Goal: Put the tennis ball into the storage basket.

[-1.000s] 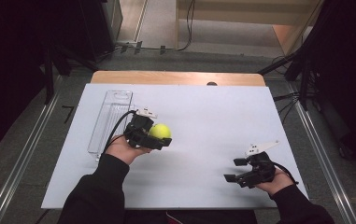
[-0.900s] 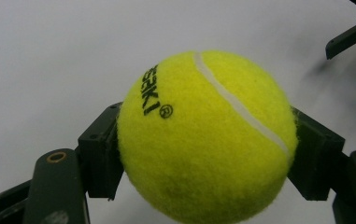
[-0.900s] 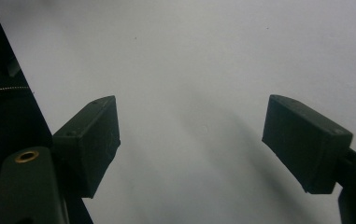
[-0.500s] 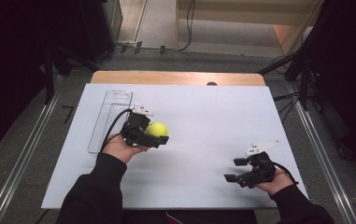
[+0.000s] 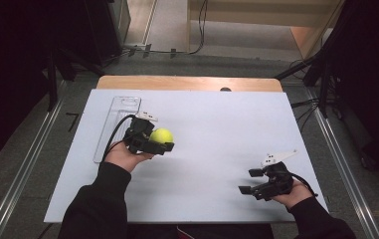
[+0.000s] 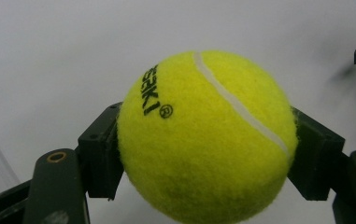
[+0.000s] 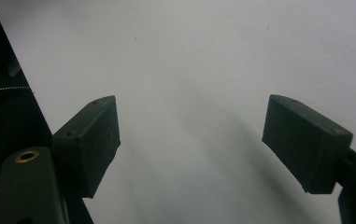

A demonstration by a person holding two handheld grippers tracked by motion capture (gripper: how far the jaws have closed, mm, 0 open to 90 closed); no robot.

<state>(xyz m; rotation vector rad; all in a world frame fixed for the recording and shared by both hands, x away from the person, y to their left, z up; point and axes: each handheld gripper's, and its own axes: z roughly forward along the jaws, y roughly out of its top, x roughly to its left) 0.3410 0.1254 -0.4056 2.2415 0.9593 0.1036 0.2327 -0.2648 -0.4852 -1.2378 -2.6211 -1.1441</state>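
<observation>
a lab or recording studio: a white board [image 5: 217, 129] lies on a wooden table [image 5: 187, 82] inside a metal rail frame [image 5: 23, 164], ringed by black drapes [image 5: 13, 59], with cables [image 5: 197, 30] trailing over grey carpet floor [image 5: 177, 62].

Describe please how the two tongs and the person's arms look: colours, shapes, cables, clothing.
Both the left tongs and the right tongs are black, with two blocky, flat-faced jaws. A white angular plate sits on top of the right one, and a similar white piece tops the left. A black cable loops from the left tongs. The person wears black long sleeves.
</observation>
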